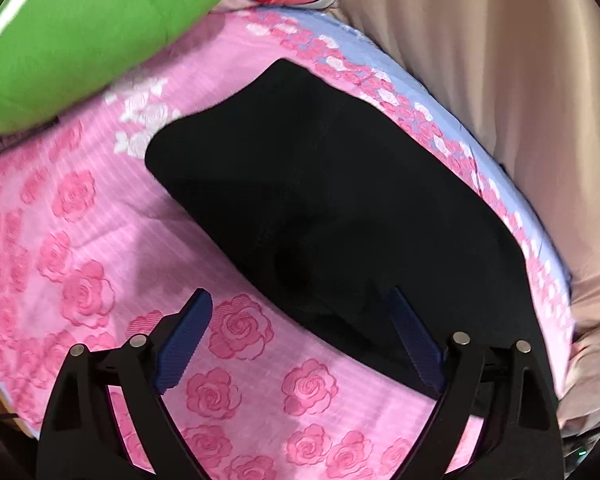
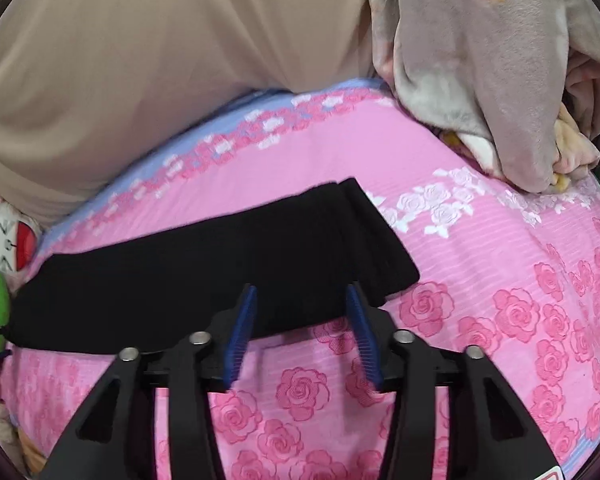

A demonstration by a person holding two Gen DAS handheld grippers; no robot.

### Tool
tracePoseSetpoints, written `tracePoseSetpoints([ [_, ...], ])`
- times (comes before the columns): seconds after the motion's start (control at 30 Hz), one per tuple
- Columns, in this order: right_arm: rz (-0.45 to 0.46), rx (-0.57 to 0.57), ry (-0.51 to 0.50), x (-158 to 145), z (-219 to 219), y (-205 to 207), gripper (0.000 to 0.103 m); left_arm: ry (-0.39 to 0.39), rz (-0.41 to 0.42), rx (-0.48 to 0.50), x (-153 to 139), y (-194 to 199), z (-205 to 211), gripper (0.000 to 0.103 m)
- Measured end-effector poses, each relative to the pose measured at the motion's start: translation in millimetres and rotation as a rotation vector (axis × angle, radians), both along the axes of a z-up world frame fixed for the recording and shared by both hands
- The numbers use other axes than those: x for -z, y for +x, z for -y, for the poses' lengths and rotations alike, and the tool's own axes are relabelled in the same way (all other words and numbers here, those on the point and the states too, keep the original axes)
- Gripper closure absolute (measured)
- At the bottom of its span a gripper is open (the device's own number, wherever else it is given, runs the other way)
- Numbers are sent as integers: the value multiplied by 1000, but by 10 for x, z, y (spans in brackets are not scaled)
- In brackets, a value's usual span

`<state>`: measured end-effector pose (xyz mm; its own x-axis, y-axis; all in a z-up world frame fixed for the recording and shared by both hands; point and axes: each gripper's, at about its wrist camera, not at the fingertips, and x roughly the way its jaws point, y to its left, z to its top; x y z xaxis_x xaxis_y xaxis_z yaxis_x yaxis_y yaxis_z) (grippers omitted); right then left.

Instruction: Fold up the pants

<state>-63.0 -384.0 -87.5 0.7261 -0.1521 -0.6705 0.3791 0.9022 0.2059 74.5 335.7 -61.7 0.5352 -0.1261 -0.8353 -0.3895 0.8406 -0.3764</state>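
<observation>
Both claws, left (image 1: 300, 300) and right (image 2: 302, 296), gape empty over featureless black pants (image 1: 332, 200)

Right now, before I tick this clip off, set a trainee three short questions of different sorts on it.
1. True or false: the black pants lie on the pink rose sheet.
2. The left tongs are: A open, B clamped on cloth.
3. What green thing sits at the sheet's far edge in the left view?

Key: 1 true. 2 A. 3 the green cushion.
</observation>
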Motion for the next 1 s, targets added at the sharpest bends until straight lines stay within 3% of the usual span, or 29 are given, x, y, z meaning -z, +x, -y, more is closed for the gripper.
tracePoseSetpoints([
  [0.1, -40, 61, -60, 84, 13, 101, 52, -7, 15, -8, 1, -35, -60, 16],
  [0.2, -10, 83, -26, 59, 31, 64, 47, 25, 29, -27, -33, -29, -168, 16],
  [0.27, -8, 93, -26, 55, 29, 43, 43, 9, 41, -26, -36, 30, -235, 25],
  [0.3, -10, 96, -24, 58, 38, 46, 43, -7, 56, -18, -44, 87, -274, 36],
  [0.37, -10, 89, -21, 52, 12, 59, 43, -29, 66, 2, -46, 198, -307, 38],
  [0.4, -11, 86, -26, 50, -10, 69, 43, -28, 64, 19, -31, 290, -321, 50],
  [0.43, -14, 82, -32, 52, -34, 87, 43, -6, 46, 23, -16, 367, -336, 89],
  [0.47, -16, 84, -36, 57, -49, 100, 43, 26, 34, 17, -37, 420, -353, 97],
  [0.53, -16, 89, -34, 46, -67, 103, 43, 41, 178, 41, -381, 360, -339, 97],
  [0.57, -4, 92, -36, 22, -76, 85, 43, 57, 296, 66, -630, 246, -307, 97],
  [0.6, 9, 92, -42, -7, -83, 63, 43, 78, 330, 79, -708, 196, -294, 94],
  [0.67, 13, 92, -51, -9, -69, 42, 43, 176, 235, 86, -547, 278, -294, 89],
  [0.7, 9, 95, -49, 11, -46, 35, 42, 205, 112, 75, -277, 364, -343, 88],
  [0.73, -4, 108, -32, 58, 19, 23, 42, 186, 32, 79, -57, 374, -380, 88],
  [0.8, -19, 128, 17, 122, 124, -13, 42, 182, 44, 64, 39, 231, -370, 85],
  [0.87, -11, 136, 33, 133, 186, -70, 42, 217, 70, 30, -20, 71, -332, 69],
  [0.93, -9, 127, 16, 113, 220, -74, 41, 269, 78, 1, -98, -50, -263, 43],
  [1.0, -17, 108, -6, 96, 271, 11, 40, 318, 80, -26, -191, -141, -209, 36],
])
